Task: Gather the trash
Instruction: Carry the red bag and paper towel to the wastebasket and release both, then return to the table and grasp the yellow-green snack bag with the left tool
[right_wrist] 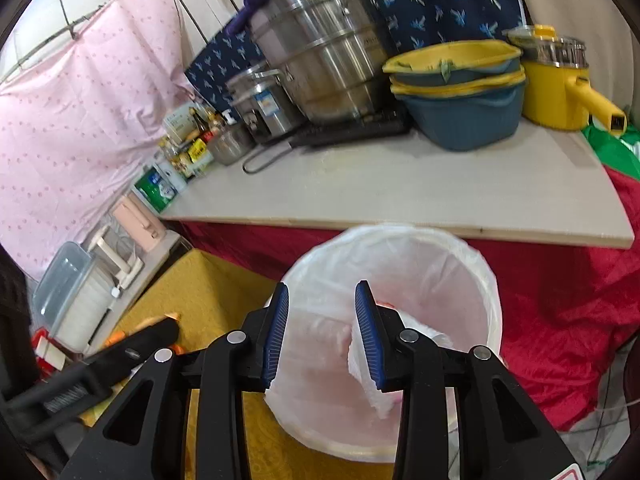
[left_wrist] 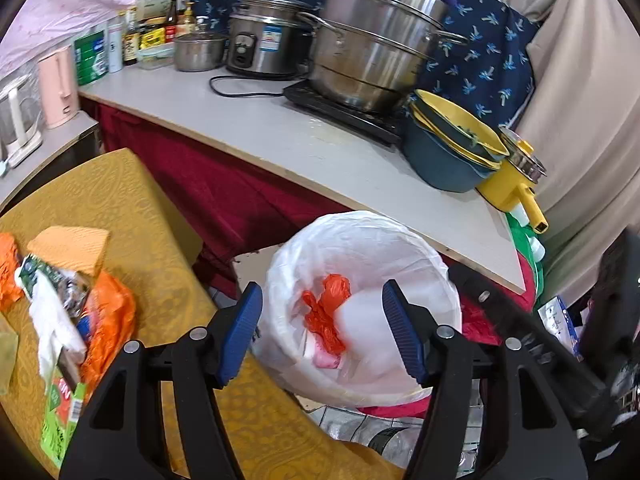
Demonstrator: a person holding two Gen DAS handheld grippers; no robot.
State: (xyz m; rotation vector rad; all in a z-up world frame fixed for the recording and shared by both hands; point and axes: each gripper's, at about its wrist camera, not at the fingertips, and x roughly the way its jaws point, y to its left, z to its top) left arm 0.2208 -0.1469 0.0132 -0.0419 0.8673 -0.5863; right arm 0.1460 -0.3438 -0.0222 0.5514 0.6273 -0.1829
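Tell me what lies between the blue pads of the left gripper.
Nothing is held there. In the left wrist view, the left gripper frames the white-lined trash bin, with a crumpled orange plastic bag inside it.

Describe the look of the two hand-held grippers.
Both alike: the left hand-held gripper and right hand-held gripper have black plastic linkage arms with triangular cut-outs, silver round rivets at the joints, and blue ribbed pads on the fingers. No sleeves or cables visible.

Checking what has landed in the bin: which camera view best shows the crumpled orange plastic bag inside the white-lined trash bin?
The left wrist view. There the crumpled orange plastic bag lies plainly visible inside the white-lined trash bin. In the right wrist view only a small orange sliver shows, apparently the same bag, beside white crumpled trash.
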